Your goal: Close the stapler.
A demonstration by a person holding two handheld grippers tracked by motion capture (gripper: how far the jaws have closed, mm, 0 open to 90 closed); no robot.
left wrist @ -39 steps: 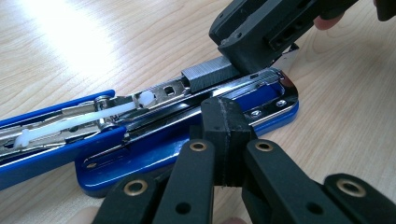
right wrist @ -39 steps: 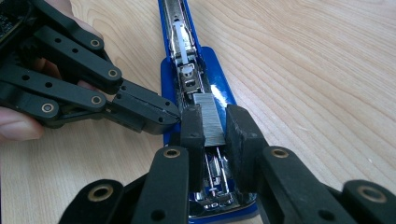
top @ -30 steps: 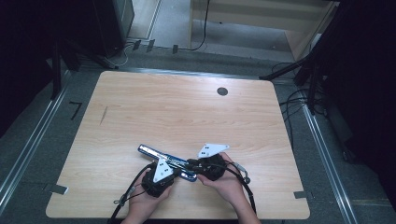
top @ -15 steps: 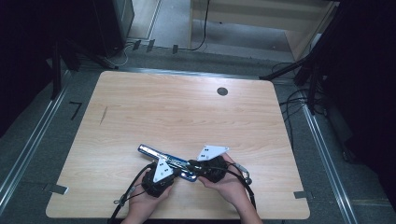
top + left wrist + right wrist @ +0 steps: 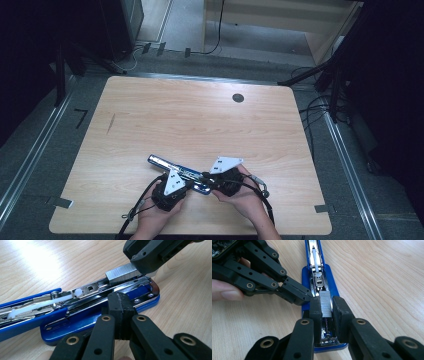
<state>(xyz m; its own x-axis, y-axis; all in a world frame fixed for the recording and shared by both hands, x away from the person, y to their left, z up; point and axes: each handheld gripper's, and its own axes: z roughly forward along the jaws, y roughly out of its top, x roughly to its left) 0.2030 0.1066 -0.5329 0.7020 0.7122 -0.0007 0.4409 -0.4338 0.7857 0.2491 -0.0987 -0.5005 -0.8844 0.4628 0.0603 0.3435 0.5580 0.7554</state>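
I see the opened stapler (image 5: pixel 176 171) lying near the front edge of the table (image 5: pixel 200 120); my right tongs (image 5: pixel 327 306) are closed on the staples (image 5: pixel 326 305) above its channel; my left tongs (image 5: pixel 121 306) are fully closed, empty, touching its blue base.

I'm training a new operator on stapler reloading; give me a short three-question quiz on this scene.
1. True or false: the blue metal stapler lies opened on the light wooden table.
2. What does the right tool grip? A) a cable B) a silver strip of staples C) nothing
3. In what state is the left tool, and where is it?

Key
1. True.
2. B; the strip sits over the stapler's metal channel.
3. Shut, with its tips against the stapler's side.
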